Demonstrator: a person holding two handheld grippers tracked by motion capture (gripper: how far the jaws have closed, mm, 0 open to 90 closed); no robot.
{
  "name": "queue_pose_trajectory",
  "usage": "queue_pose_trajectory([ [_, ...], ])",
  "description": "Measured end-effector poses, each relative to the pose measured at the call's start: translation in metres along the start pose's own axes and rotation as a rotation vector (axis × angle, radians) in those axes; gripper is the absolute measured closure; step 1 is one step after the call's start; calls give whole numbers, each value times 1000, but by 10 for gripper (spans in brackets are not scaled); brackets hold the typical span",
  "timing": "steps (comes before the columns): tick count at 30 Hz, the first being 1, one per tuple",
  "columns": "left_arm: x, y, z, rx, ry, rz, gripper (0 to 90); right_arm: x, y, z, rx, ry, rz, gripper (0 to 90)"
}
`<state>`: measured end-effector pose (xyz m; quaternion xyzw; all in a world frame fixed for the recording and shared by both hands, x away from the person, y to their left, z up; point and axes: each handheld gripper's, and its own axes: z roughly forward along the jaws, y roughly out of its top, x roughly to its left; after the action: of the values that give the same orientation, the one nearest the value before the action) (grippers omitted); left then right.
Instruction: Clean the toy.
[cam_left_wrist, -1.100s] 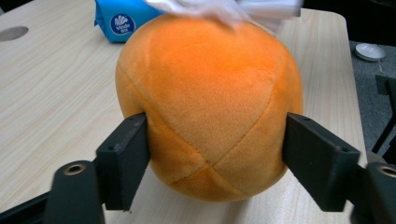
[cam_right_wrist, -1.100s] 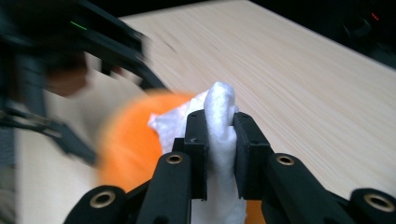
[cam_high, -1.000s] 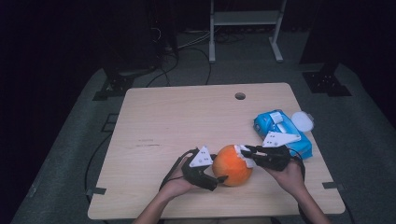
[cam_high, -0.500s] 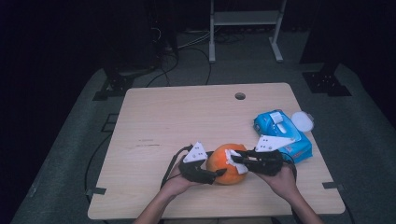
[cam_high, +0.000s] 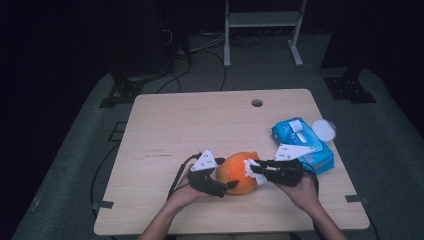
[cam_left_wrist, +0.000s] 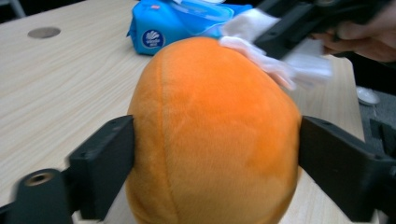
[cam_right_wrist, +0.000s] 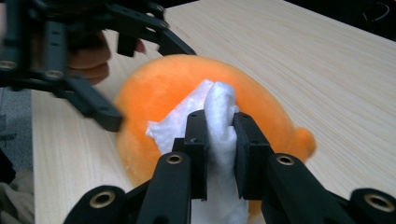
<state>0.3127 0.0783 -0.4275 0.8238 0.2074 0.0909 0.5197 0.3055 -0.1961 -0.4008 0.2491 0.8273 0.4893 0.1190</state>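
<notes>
While one orange plush toy is clamped by the left gripper, whose jaws have just been opening, one white wipe is pinched by the right gripper; one blue wipe pack is partly hidden.

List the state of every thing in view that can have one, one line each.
Orange plush toy: on the table, held between the left tongs' jaws.
White wipe: bunched, pressed on the toy's top.
Left tongs: jaws just opened wider, still touching the toy's sides.
Right tongs: shut on the wipe.
Blue wipes pack: lying flat, lid flipped open.
</notes>
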Motion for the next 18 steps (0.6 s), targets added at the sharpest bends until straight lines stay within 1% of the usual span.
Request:
queue_pose_trajectory([
  [1,-1,-1,0,-1,10,17,181,3,2,1,-1,2,-8,765],
  [3,-7,0,0,0,28,75,236,11,7,3,-7,14,-32,765],
  [4,-10,1,0,7,32,104,243,16,10,4,-17,28,-42,765],
  [5,-16,3,2,15,39,150,247,19,12,5,-25,36,-55,765],
  [6,-23,4,3,27,44,210,251,25,15,6,-30,44,-73,765],
  [7,-27,5,4,34,44,243,255,31,19,7,-37,51,-93,765],
  [8,-32,6,5,46,44,280,259,34,21,8,-38,52,-101,766],
  [9,-35,7,6,57,47,308,260,37,23,8,-36,41,-121,766],
  [10,-36,7,5,60,48,316,261,38,24,8,-32,27,-133,766],
  [11,-36,6,5,59,46,309,261,35,24,6,-28,25,-127,766],
  [12,-34,5,5,54,36,293,261,31,23,5,-29,23,-117,766],
  [13,-33,5,5,48,31,280,260,25,20,3,-29,8,-106,766],
  [14,-30,4,4,39,20,258,257,22,17,2,-25,-1,-99,766],
  [16,-26,4,4,14,-3,195,226,13,12,-1,-29,-9,-66,766],
  [17,-26,4,5,2,-12,172,226,11,11,-3,-30,-17,-62,766],
  [18,-26,5,6,3,-12,165,229,10,10,-4,-29,-23,-59,766],
])
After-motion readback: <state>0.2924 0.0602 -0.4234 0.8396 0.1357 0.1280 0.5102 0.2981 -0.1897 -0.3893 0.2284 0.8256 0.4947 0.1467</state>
